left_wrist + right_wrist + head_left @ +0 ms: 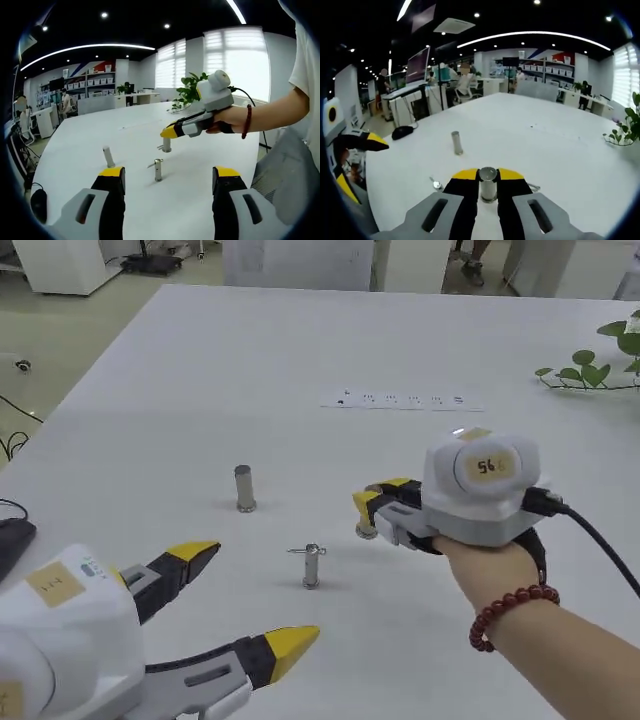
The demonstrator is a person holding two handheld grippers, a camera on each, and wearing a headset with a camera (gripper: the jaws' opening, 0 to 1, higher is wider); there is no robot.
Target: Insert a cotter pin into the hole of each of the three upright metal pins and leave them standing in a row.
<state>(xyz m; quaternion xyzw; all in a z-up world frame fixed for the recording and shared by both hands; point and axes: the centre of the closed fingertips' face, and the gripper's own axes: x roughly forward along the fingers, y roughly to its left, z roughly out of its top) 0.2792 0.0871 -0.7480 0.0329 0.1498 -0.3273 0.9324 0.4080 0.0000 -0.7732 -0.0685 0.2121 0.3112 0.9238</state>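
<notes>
- The white table (300, 360) carries everything, with a power strip (400, 400) lying flat towards its far side and a green plant (600, 365) at the far right edge.
- The left gripper (245, 598) hovers low at the near left, its yellow-tipped jaws spread wide apart with nothing between them; they point towards the pins.
- The right gripper (372, 498) reaches in from the right, held in a hand (490, 560) that wears a red bead bracelet (510, 612). Its jaws are closed snugly on the gripped metal pin (488, 184), which stands upright on the table between the tips.
- The bare metal pin (245, 488) stands upright on its own, farthest left of the three and well apart from both grippers.
- The middle metal pin (311, 570) stands upright between the other two and nearer the person, just ahead of the left gripper's open jaws.
- A cotter pin (305, 551) passes crosswise through the top of the middle metal pin, its end sticking out to the left.
</notes>
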